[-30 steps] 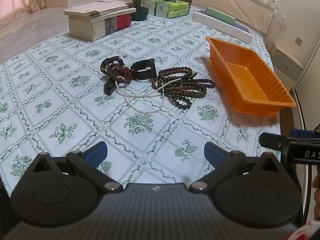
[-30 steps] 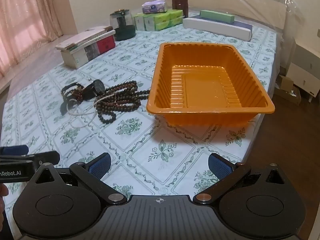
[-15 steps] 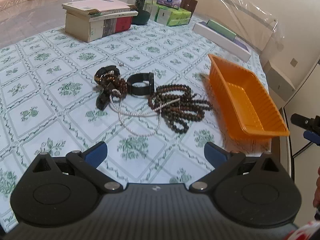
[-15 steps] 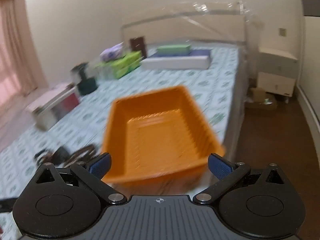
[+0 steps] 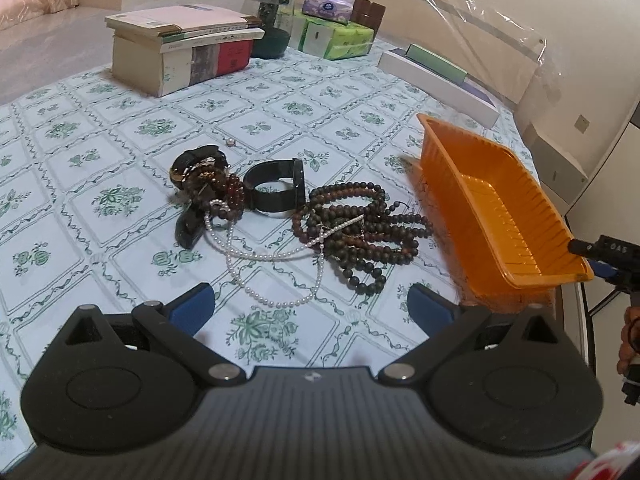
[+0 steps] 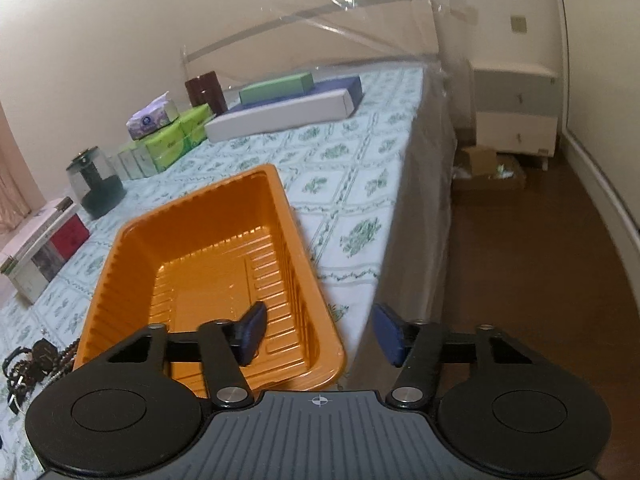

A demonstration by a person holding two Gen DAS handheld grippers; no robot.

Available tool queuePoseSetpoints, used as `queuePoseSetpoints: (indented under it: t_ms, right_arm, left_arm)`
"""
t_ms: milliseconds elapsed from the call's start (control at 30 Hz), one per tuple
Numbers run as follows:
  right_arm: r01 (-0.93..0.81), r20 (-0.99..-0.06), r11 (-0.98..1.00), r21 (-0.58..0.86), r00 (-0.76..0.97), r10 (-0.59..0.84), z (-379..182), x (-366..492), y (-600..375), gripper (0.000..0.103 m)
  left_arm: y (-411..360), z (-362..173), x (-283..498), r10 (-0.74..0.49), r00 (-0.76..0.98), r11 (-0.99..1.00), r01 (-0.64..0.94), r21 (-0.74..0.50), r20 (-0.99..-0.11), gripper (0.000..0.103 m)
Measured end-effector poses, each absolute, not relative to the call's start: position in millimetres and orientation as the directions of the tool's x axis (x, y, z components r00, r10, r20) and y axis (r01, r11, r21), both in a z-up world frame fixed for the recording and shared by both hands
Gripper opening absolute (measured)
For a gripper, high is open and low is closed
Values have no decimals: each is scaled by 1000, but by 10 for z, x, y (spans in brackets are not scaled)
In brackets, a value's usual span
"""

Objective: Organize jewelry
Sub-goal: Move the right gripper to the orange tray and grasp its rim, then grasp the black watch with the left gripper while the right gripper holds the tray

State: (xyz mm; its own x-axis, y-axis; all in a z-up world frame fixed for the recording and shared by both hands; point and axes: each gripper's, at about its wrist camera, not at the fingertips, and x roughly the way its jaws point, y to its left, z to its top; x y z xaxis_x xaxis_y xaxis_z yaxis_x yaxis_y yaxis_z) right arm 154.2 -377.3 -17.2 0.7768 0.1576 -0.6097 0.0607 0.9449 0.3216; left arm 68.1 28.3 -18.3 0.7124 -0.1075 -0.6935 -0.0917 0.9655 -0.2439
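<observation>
Jewelry lies tangled on the flowered bedspread: a white pearl necklace (image 5: 276, 256), dark wooden bead strands (image 5: 360, 220), a black bangle (image 5: 276, 188) and dark bracelets (image 5: 200, 172). My left gripper (image 5: 312, 308) is open just short of the pearls, nothing between its fingers. An empty orange tray (image 5: 492, 208) stands right of the pile. My right gripper (image 6: 320, 334) is at the tray's (image 6: 208, 280) near right corner. Its jaws are closing, one finger inside the tray and one outside, with the rim between them and gaps still showing. The pile's edge (image 6: 32, 364) shows at the lower left.
At the back are a book stack (image 5: 180, 52), a glass jar (image 5: 272, 24), tissue packs (image 5: 332, 28) and a long white box (image 5: 436, 80). The bed's edge (image 6: 400, 240) drops to a wooden floor beside the tray. A nightstand (image 6: 516, 108) and a cardboard box (image 6: 488, 168) stand beyond.
The right gripper swung right to the tray's near corner and its jaws narrowed, one finger now inside the tray. The left gripper drew closer to the jewelry.
</observation>
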Motion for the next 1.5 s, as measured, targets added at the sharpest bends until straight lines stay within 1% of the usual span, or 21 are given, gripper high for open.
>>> queuePoseSetpoints:
  t_ms: [33,100,300,500,600,633,667,700,833,1067,1200,1267,1367,1400,1500]
  right_arm:
    - [63,-615,943,327,772,162,-211,1569,-3783,50]
    - [64,-621,940,336,765,170,-277,1616,-3797,40]
    - [53,-634,926,374,743,213,-413,1724,-3807,26]
    - [51,-638,914,402,731,240,-435,1776,-3831,19]
    - [44,-640,913,406,727,250,-421,1790,-3831,18]
    - [40,-640,911,410,725,256,-421,1800,-3831,16]
    - [35,-639,905,423,721,270,-425,1807,-3837,11]
    - [35,-640,900,434,716,281,-435,1818,-3838,10]
    - [39,-639,899,435,717,279,-413,1824,-3819,8]
    - [-17,-655,953,303,723,221,-200,1773,-3619,5]
    - [-78,-654,982,172,737,173,-30,1738,-3432,4]
    - [-109,-650,990,94,746,144,55,1715,-3315,4]
    - [-148,-643,989,-9,758,107,143,1687,-3162,4]
    - [-163,-643,986,-45,760,96,172,1678,-3108,4]
    - [-210,-668,970,-121,740,77,204,1685,-2988,4]
  left_arm:
    - [279,-193,693,-108,712,965,-92,-245,-694,101]
    - [273,-216,715,-117,712,963,-88,-253,-693,101]
    - [249,-269,766,-125,704,962,-86,-258,-699,101]
    - [248,-300,780,-127,699,961,-88,-262,-703,101]
    - [239,-306,778,-133,698,961,-83,-264,-703,101]
    - [237,-308,776,-135,698,961,-82,-265,-703,101]
    - [235,-306,771,-137,700,960,-80,-268,-701,101]
    - [234,-305,768,-140,700,959,-79,-271,-700,101]
    - [240,-287,752,-131,707,961,-81,-264,-695,101]
    - [374,-241,736,-94,722,967,-98,-236,-685,101]
    - [532,-213,748,-56,736,972,-113,-205,-675,100]
    - [626,-207,771,-36,737,974,-125,-188,-675,97]
    - [756,-207,825,-10,737,980,-127,-153,-675,96]
    - [784,-209,848,0,734,983,-123,-134,-679,93]
    - [818,-232,897,-2,725,992,-88,-95,-689,88]
